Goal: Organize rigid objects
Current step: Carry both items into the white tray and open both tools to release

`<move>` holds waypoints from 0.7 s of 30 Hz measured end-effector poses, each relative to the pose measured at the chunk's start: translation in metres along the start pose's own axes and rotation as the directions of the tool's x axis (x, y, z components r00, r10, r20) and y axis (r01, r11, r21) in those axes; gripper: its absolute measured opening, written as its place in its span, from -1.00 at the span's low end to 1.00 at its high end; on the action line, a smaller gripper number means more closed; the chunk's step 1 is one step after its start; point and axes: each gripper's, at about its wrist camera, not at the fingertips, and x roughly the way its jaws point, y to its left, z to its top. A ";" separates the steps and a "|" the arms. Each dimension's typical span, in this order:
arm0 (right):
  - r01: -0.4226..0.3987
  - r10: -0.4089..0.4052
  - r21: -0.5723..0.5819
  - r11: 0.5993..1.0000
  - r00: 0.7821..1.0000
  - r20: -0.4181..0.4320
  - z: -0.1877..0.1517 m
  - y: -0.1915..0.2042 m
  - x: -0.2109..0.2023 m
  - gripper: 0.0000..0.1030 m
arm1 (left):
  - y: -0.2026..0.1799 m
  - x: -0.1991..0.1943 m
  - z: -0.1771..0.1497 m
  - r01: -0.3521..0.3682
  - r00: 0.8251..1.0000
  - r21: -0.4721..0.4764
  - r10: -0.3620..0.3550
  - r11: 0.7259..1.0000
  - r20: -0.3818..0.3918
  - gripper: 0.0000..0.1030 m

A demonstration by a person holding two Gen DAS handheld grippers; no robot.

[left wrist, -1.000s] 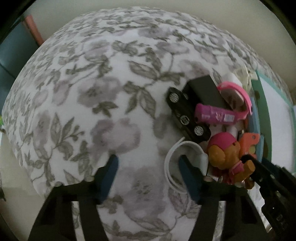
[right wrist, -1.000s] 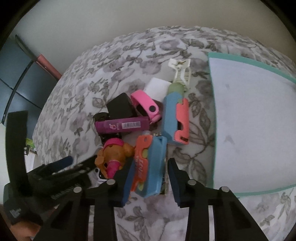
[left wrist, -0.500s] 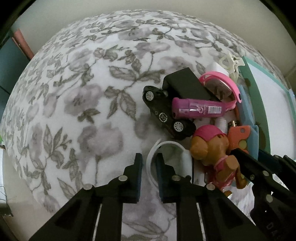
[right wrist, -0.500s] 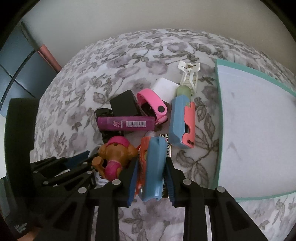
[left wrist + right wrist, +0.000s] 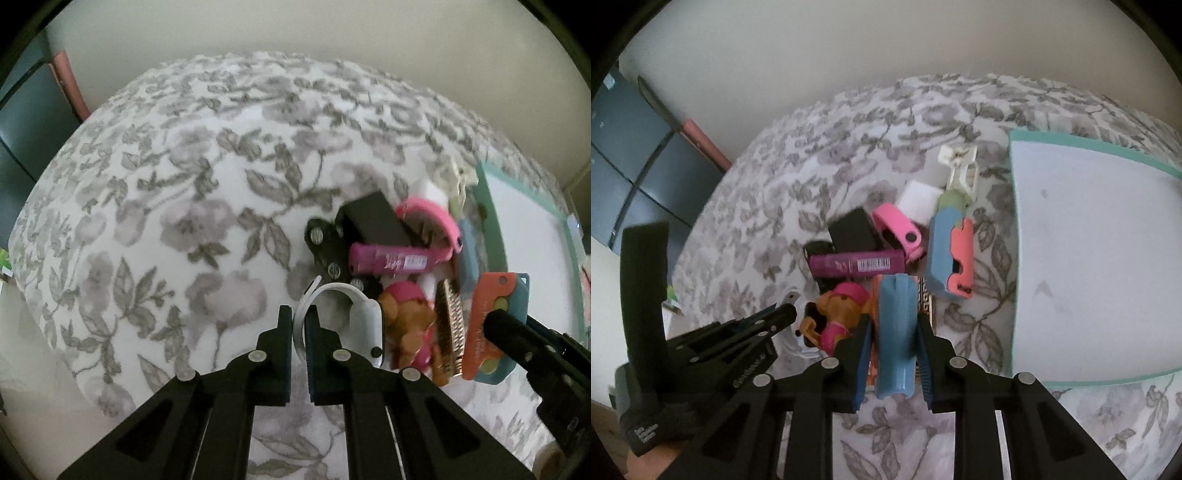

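Observation:
A pile of small objects lies on the floral cloth. My left gripper (image 5: 298, 318) is shut on the strap of a white wristband (image 5: 364, 317), lifted a little off the cloth. My right gripper (image 5: 893, 326) is shut on a blue-and-orange case (image 5: 897, 332), raised on edge above the pile; it also shows in the left wrist view (image 5: 493, 325). In the pile are a brown toy dog with pink hat (image 5: 836, 310), a magenta tube (image 5: 857, 263), a black toy car (image 5: 330, 254), a black box (image 5: 851, 230), a pink wristband (image 5: 897, 229) and a second blue-and-coral case (image 5: 951, 258).
A white board with a teal rim (image 5: 1093, 254) lies to the right of the pile. A white clip (image 5: 960, 166) and a white block (image 5: 918, 197) lie behind the pile. A gold comb (image 5: 450, 325) lies under the raised case. Wall behind; dark cabinet (image 5: 624, 155) far left.
My left gripper shut on the white wristband's strap and lifted it. My right gripper shut on the blue-and-orange case and raised it off the cloth, uncovering the gold comb.

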 end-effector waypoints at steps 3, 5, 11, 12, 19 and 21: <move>-0.006 0.005 0.017 1.000 0.999 0.032 0.006 -0.006 -0.011 -0.53 | -0.006 -0.012 0.006 0.008 1.000 0.002 -0.008 1.000 0.026 -0.88; -0.010 0.009 0.037 0.999 0.999 0.047 0.009 -0.013 -0.015 -0.53 | -0.012 -0.019 0.010 0.010 0.999 0.010 -0.011 1.000 0.037 -0.88; -0.002 -0.010 0.115 0.993 0.995 0.097 0.021 -0.042 -0.031 -0.52 | -0.047 -0.030 0.035 -0.003 0.998 0.086 -0.003 0.996 0.064 -0.88; 0.013 -0.027 0.125 0.992 0.994 0.108 0.023 -0.049 -0.036 -0.53 | -0.056 -0.031 0.039 0.002 0.998 0.102 -0.009 0.995 0.064 -0.88; 0.115 -0.149 0.199 0.973 0.975 0.164 0.038 -0.095 -0.061 -0.53 | -0.125 -0.026 0.060 0.040 0.997 0.206 -0.051 0.978 0.050 -0.88; 0.149 -0.189 0.220 0.964 0.966 0.174 0.042 -0.110 -0.069 -0.52 | -0.143 -0.024 0.063 0.055 0.997 0.229 -0.067 0.972 0.046 -0.88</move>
